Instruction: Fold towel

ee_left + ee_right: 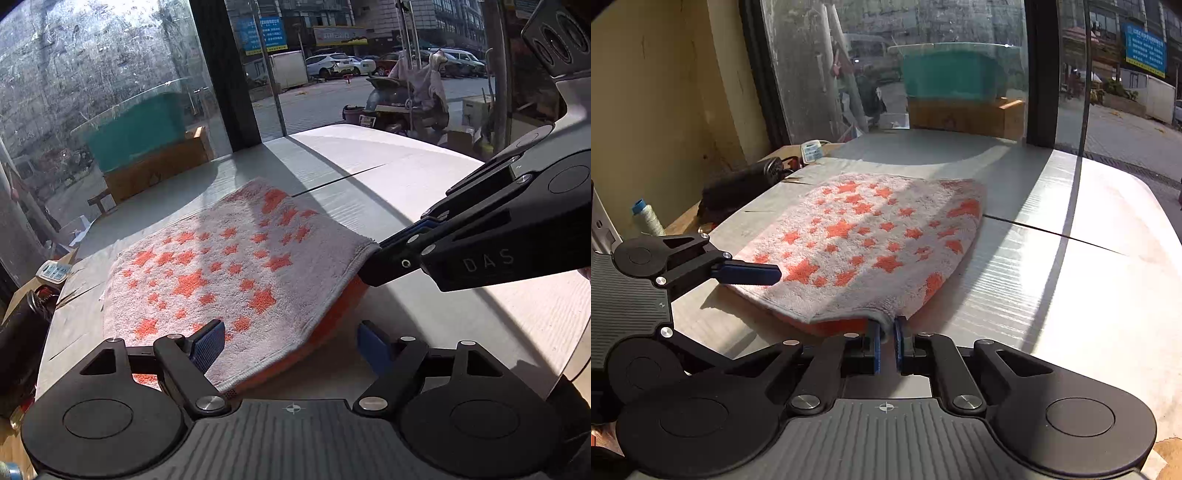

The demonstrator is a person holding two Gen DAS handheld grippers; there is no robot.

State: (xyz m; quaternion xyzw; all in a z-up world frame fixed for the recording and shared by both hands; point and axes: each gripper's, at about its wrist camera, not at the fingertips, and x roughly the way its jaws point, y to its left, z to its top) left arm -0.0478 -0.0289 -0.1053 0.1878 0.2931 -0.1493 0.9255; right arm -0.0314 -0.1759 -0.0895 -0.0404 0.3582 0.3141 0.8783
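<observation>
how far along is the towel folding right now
Done: the towel already lies doubled on the table, its orange underside showing at the near edge. In hand: the right claw pinches the near corner, while the left claw is open around the other edge. Left: setting that corner down and any further fold.

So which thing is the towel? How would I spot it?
Look at the big pale table by the window. Lying on it is the towel, the only soft cloth there: grey and fluffy, sprinkled with orange stars, orange underneath, with the right gripper pinching its near edge.
</observation>
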